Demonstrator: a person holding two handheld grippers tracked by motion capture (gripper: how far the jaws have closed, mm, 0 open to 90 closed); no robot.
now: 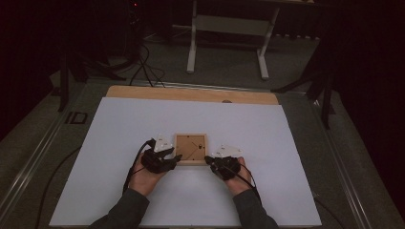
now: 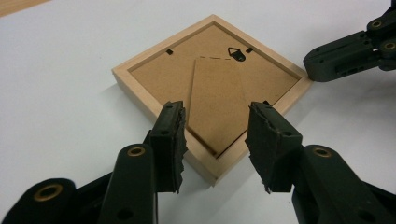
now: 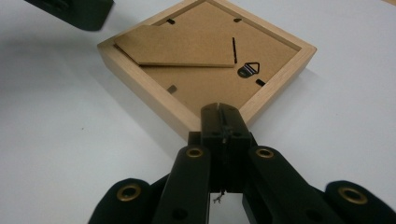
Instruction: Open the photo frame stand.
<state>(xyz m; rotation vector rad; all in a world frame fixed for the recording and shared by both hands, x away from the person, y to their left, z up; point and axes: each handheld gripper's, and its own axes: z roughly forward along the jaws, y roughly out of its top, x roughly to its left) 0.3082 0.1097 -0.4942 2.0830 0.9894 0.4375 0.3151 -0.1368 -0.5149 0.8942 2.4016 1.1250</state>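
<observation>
Scene: white sheet (image 1: 267,124) spread over a wooden table (image 1: 191,93), seen from above
Picture frame (image 1: 190,149): small, square, light wood, face down near the middle of the sheet, brown backing board up
Easel stand (image 2: 217,105): brown flap on the backing, lifted slightly at its free end
Hanger (image 3: 248,70): small black metal loop on the backing
Left gripper (image 2: 215,140): jaws apart, straddling the frame's near corner, pads clear of the wood
Right gripper (image 3: 219,116): jaws pressed together, nothing between them, tip against the frame's opposite corner
Hands: one behind each gripper, grey sleeves entering from the bottom edge
</observation>
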